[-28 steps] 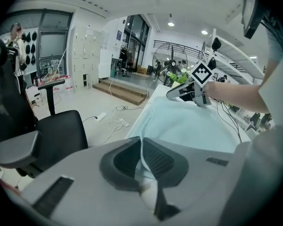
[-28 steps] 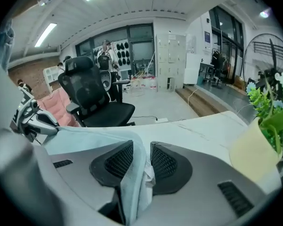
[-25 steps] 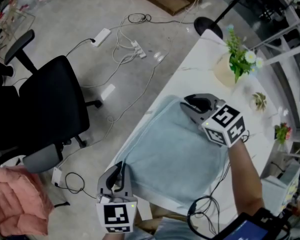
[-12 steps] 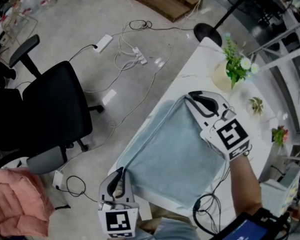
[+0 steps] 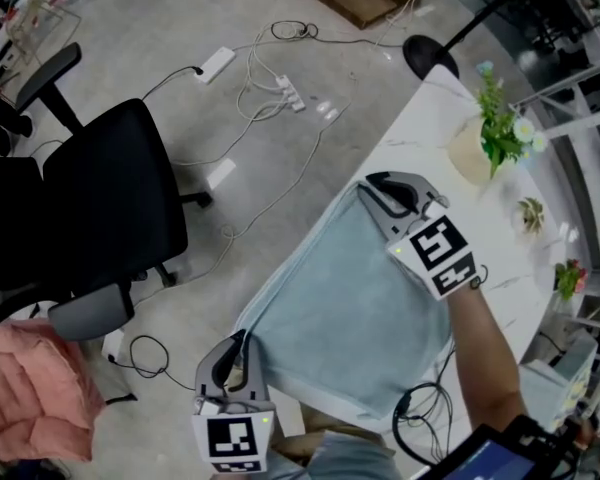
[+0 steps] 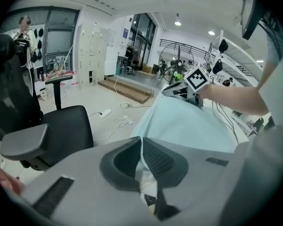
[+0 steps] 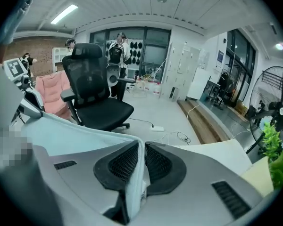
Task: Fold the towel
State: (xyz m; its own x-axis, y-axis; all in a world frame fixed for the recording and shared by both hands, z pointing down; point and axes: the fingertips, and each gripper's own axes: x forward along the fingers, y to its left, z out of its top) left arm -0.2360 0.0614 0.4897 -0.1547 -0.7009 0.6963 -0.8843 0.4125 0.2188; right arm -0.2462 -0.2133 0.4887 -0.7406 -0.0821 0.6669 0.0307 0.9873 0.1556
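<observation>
Clamping the near corner of the pale blue towel in the left gripper, pads pressing tight on a pinch of cloth. Gripping the far corner in the right gripper, after just closing down and then easing a touch wider, with a fold of cloth caught between the pads. Stretching the towel's floor-side edge straight between the two grippers, along the rim of the white table. Leaving the rest of the towel spread across the tabletop toward the person's body. Standing further out on the table, a potted plant. Sitting on the floor beyond, a black office chair, loose white cables and a pink cloth.
</observation>
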